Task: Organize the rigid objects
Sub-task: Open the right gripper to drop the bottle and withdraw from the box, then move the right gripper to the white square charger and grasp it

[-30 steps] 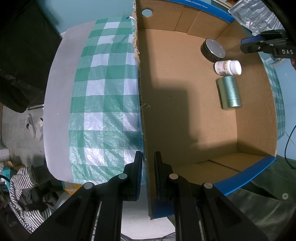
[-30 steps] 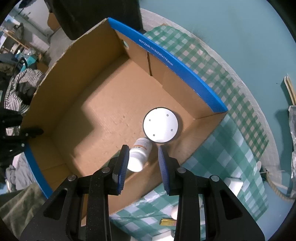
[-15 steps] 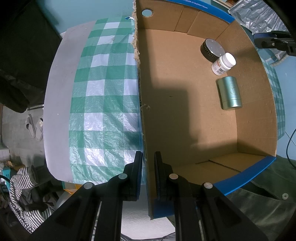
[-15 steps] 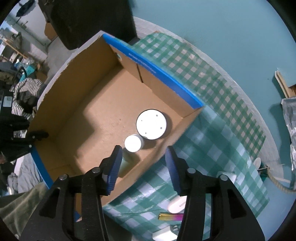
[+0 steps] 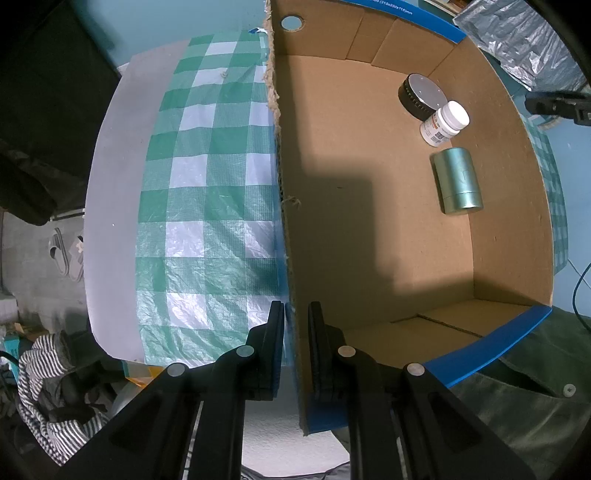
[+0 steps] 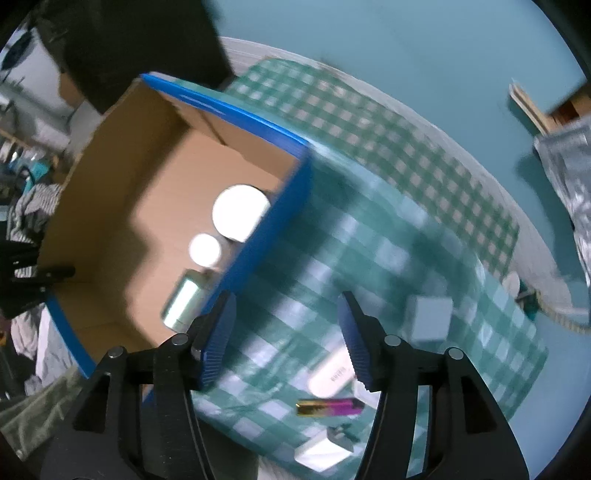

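My left gripper point(image 5: 296, 314) is shut on the near wall of the cardboard box point(image 5: 369, 221), one finger on each side of it. Inside the box at the far right lie a black disc with a grey top point(image 5: 421, 96), a white pill bottle point(image 5: 445, 123) standing against it, and a teal metal cylinder point(image 5: 458, 181) on its side. My right gripper point(image 6: 286, 314) hangs over the checked cloth point(image 6: 369, 240) just outside the box's blue-edged wall point(image 6: 258, 243). Its jaws are opening and nothing is between them. The right wrist view is blurred.
On the cloth near my right gripper lie a pale cube point(image 6: 428, 319), a white oblong case point(image 6: 332, 374), a pink and gold stick point(image 6: 330, 407) and a white object point(image 6: 321, 452). A silver bag point(image 5: 517, 33) sits beyond the box. Striped cloth point(image 5: 40, 387) lies below the table edge.
My right gripper let go of the white bottle, opened wider and moved out of the box over the checked cloth. The bottle went from lying to standing. My left gripper kept still.
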Demonstrator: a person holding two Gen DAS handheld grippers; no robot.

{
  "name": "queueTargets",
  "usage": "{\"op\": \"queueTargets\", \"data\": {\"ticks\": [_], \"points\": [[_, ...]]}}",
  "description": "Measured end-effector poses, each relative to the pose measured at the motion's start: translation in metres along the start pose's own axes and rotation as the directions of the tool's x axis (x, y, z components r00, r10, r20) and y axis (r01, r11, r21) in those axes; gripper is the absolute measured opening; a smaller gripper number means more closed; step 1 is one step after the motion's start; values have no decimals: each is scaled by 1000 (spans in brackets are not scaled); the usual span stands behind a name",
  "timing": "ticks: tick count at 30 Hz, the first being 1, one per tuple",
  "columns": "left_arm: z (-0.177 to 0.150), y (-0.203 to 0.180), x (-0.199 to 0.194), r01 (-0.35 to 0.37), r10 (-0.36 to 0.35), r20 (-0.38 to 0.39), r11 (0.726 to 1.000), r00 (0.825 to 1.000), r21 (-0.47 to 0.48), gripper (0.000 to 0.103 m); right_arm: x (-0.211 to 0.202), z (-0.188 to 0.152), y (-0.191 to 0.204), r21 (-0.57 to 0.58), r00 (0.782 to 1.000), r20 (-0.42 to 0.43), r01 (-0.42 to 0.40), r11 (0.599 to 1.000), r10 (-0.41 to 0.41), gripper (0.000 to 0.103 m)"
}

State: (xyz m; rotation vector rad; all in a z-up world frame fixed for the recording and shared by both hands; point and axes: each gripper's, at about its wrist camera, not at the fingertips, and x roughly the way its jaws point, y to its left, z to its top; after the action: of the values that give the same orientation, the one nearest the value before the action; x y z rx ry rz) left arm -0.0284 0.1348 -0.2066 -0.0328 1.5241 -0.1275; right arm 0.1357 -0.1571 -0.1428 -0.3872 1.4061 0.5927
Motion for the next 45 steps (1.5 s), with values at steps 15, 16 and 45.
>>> {"op": "queueTargets", "data": {"ticks": [15,16,45], "points": [[4,-3,0,-5,5,-3,1000,1000,19,12,28,-46,-100,292,997,-70,45,955,-25,60],[4,-4,0,-5,5,-3,1000,1000,20,12,33,-50,-114,341,997,-72,32,940,-8,61],[4,2,4,-13,13,-17,1000,1000,-2,12,77,-50,-180,582,992,-74,-42,812,105,70]]}}
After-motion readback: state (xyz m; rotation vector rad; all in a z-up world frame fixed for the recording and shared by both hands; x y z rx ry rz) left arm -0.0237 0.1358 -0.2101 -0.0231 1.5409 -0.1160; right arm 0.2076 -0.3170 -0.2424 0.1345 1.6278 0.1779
